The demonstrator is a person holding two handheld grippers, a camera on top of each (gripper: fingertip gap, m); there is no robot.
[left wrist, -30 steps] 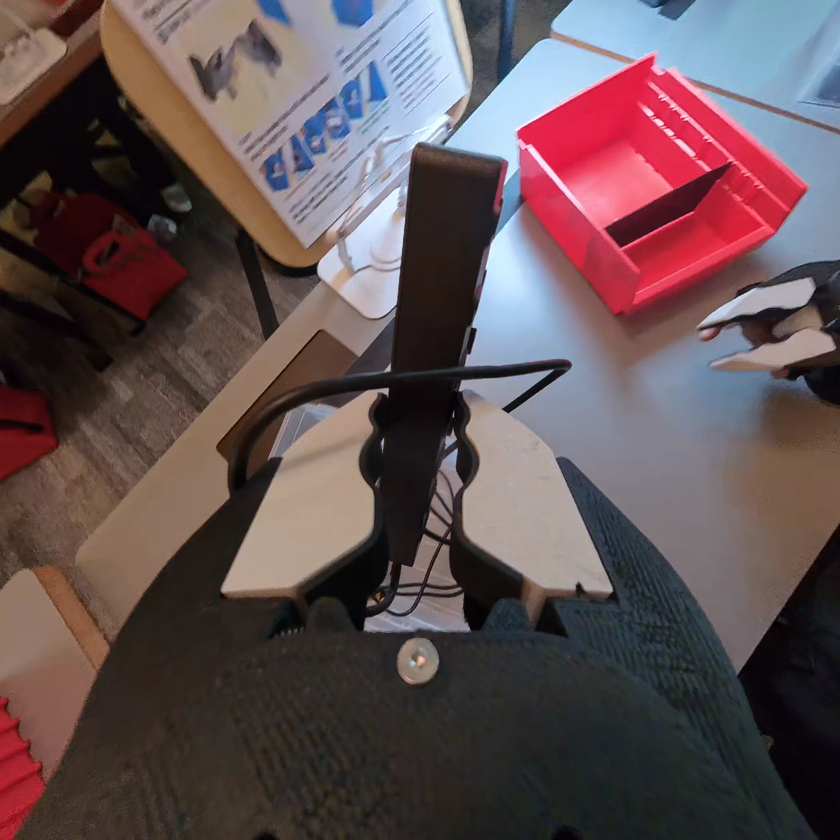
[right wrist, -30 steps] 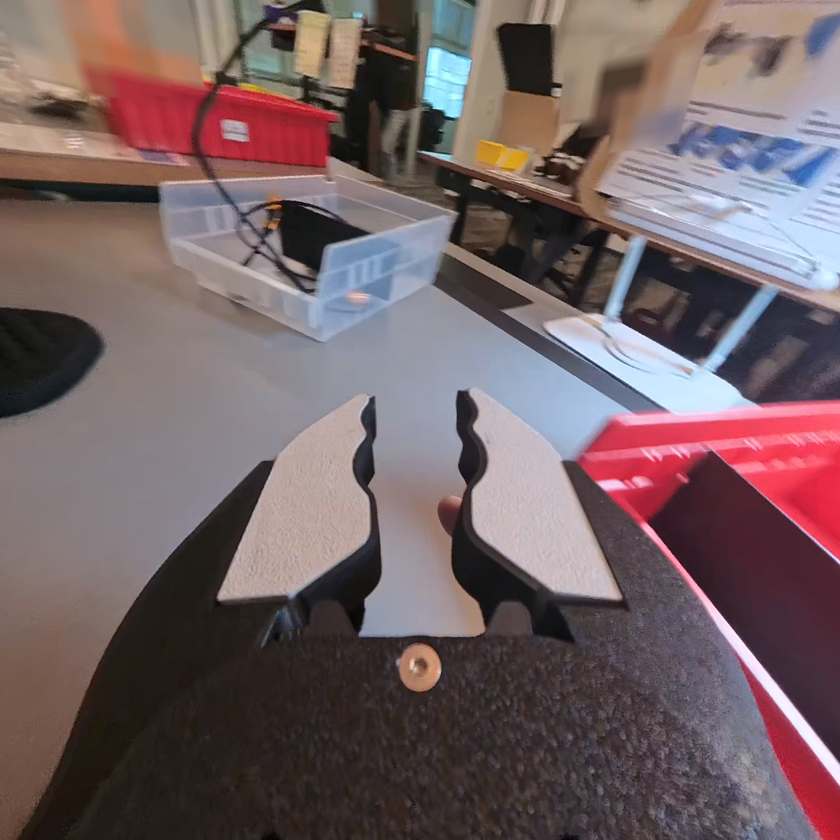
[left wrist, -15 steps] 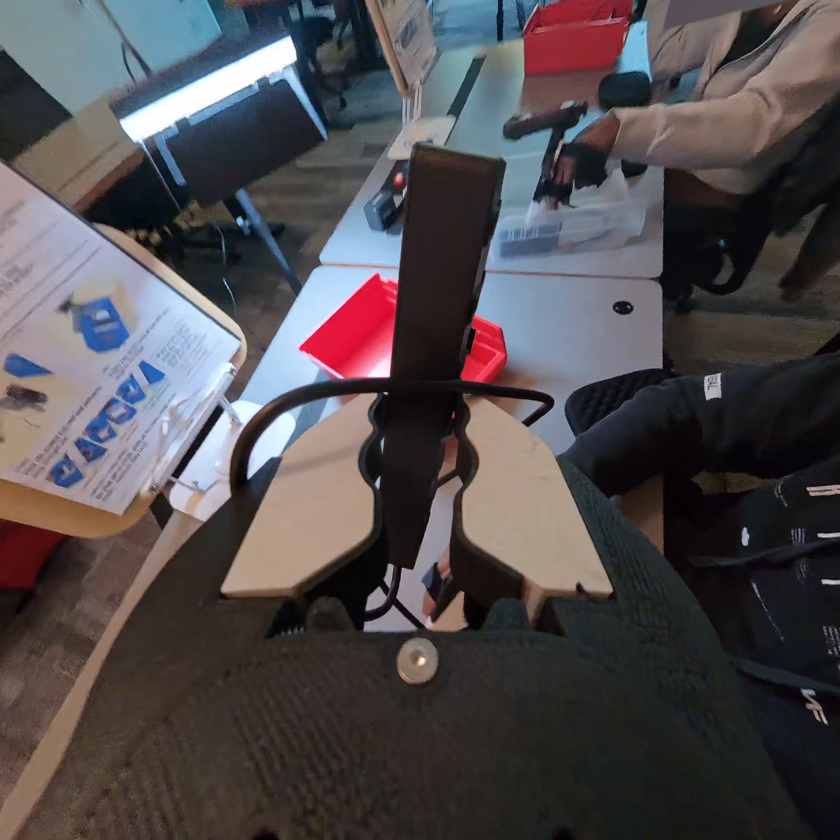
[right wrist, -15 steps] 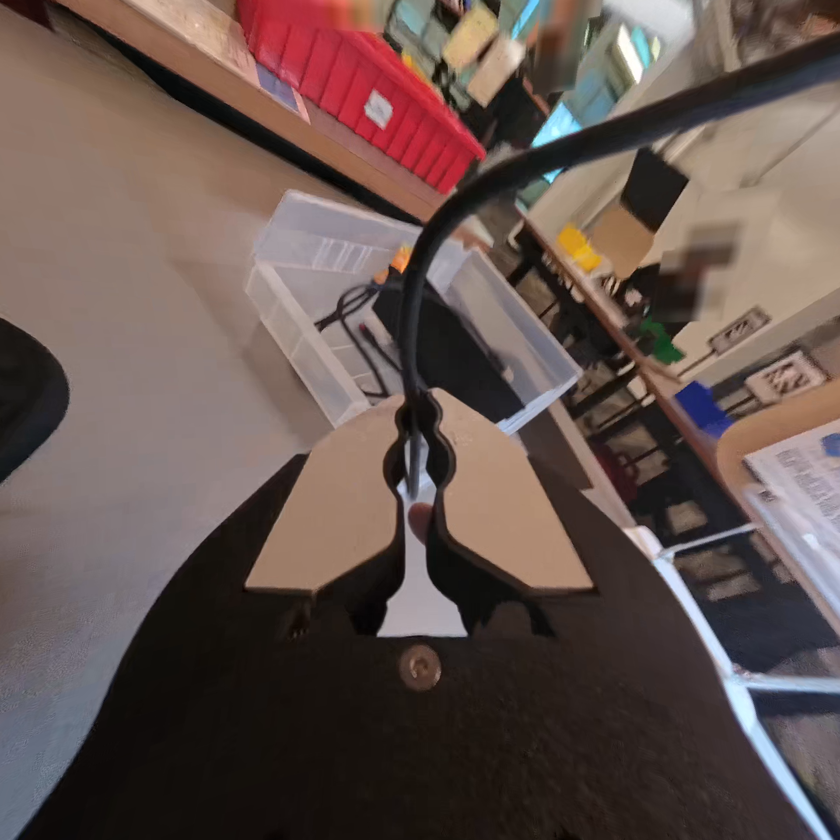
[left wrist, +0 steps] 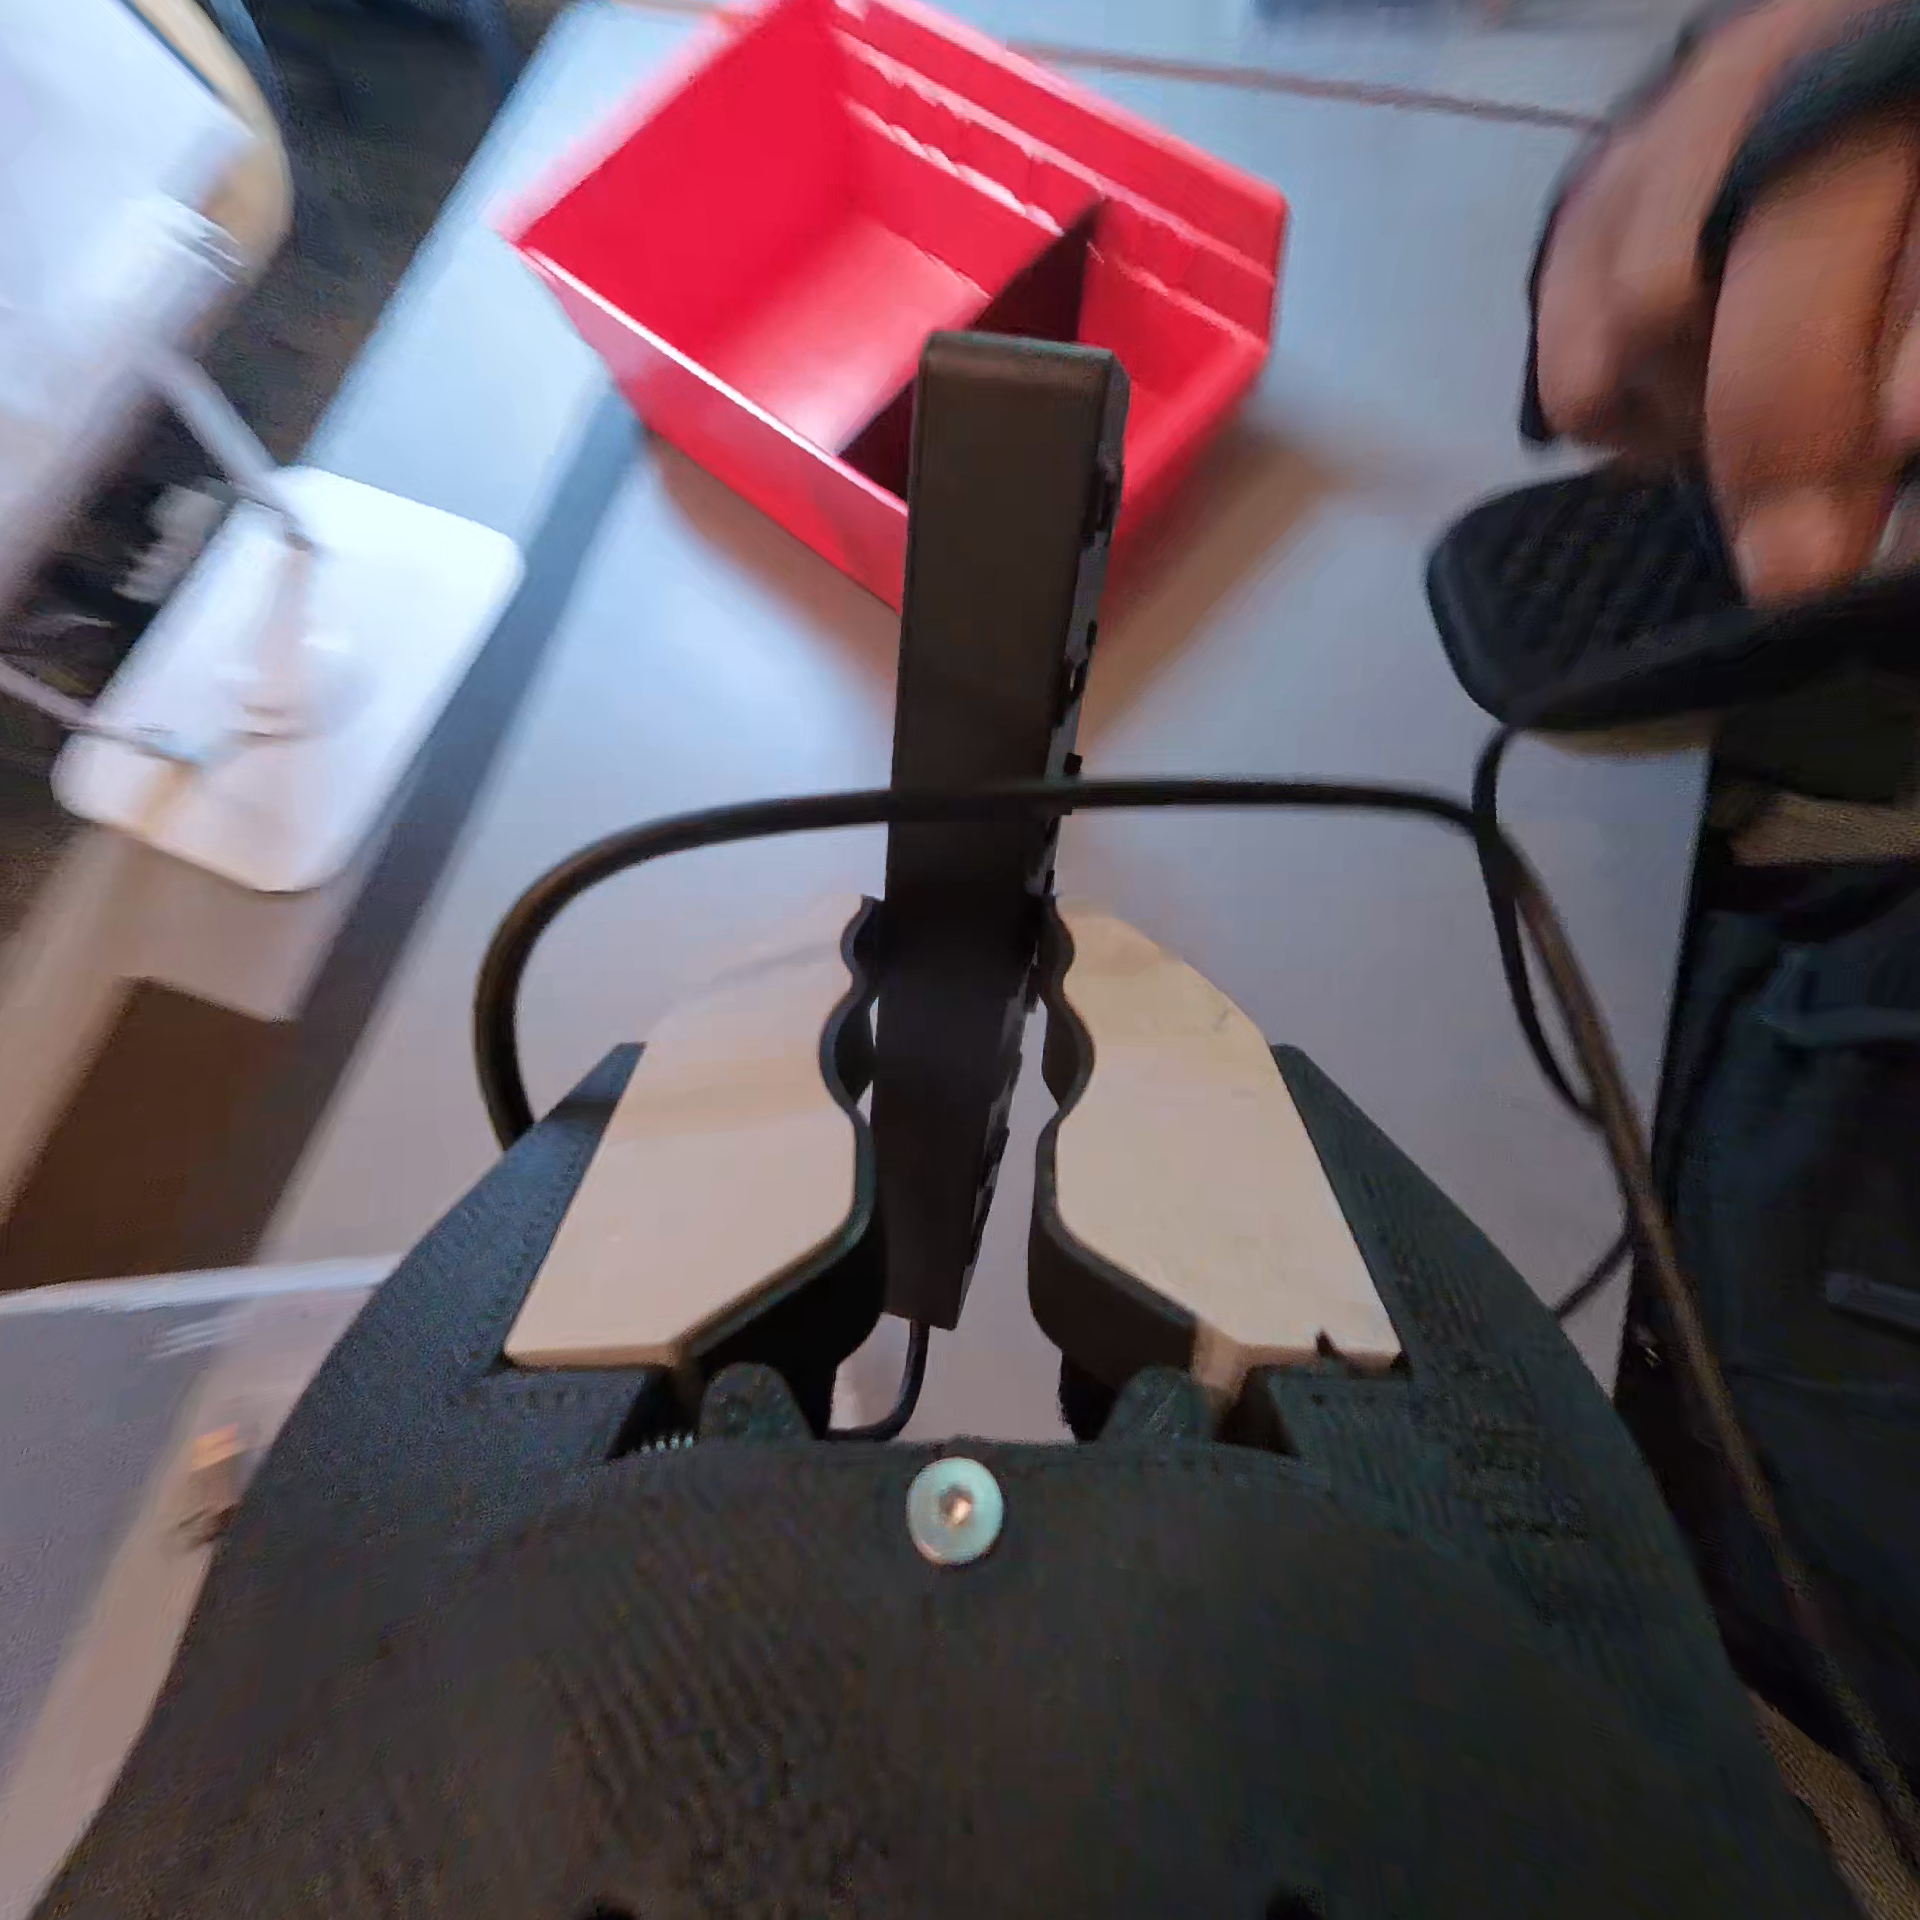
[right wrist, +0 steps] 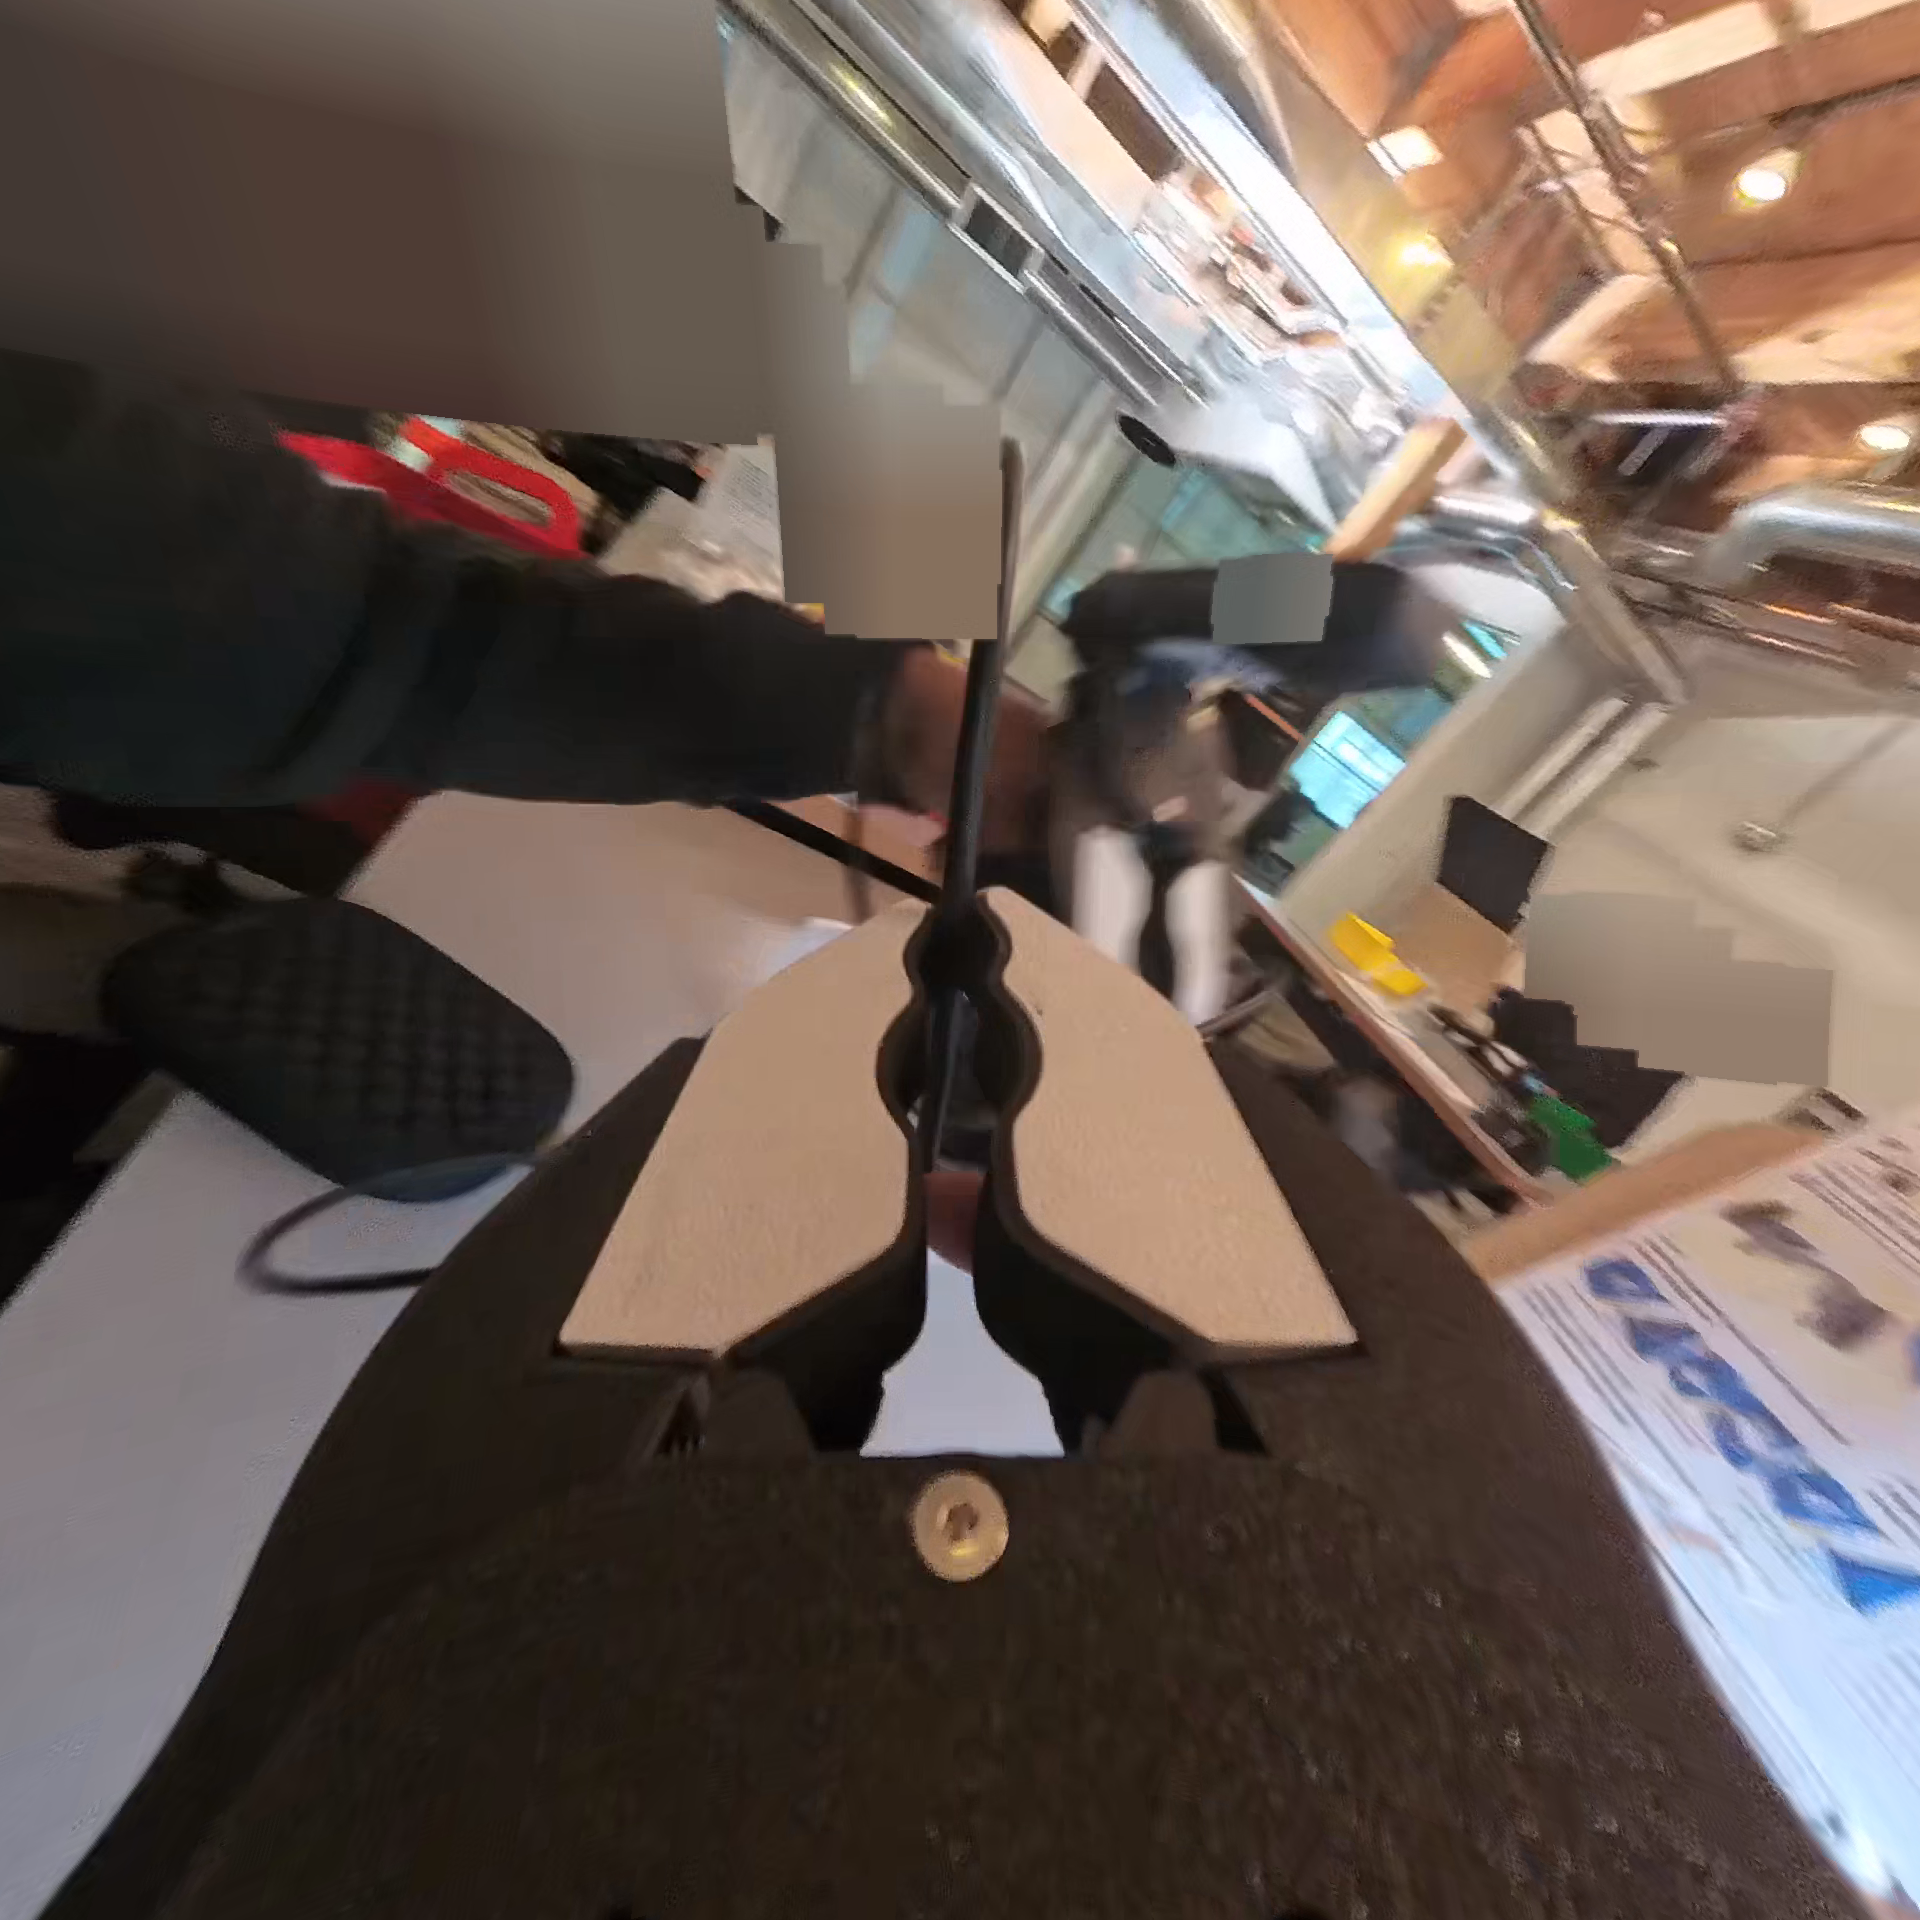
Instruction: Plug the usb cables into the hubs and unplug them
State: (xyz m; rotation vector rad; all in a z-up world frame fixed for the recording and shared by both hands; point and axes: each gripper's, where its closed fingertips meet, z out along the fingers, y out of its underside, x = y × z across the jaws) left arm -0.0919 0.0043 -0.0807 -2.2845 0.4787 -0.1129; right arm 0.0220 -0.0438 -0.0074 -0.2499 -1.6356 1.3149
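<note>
Clamping a black USB hub (left wrist: 992,748), the left gripper (left wrist: 951,997) is holding the slab upright between its two pale pads, which are pressing on its lower half while its upper half is sticking out beyond the fingertips. A thin black cable (left wrist: 727,821) is leaving the hub's near end, looping out to the left, then crossing in front of the hub and running off to the right, where it is bending down along the person's dark clothing. Behind the hub a red bin (left wrist: 790,270) with a black divider is sitting on the grey table (left wrist: 727,665), and a white stand base (left wrist: 301,675) is lying to the far left. At the far right the person's hand (left wrist: 1725,270) is gripping the other tool's black body.

In the right wrist view, the right gripper (right wrist: 961,935) is pinching the cable (right wrist: 977,748) at the very tips of its pads, jaws nearly together, with the cable standing up and away from them. A fingertip is showing in the gap just behind the tips. Beyond, a dark sleeve (right wrist: 416,686) is reaching across the white tabletop (right wrist: 156,1351), and a printed sheet (right wrist: 1714,1351) is lying at the near right.
</note>
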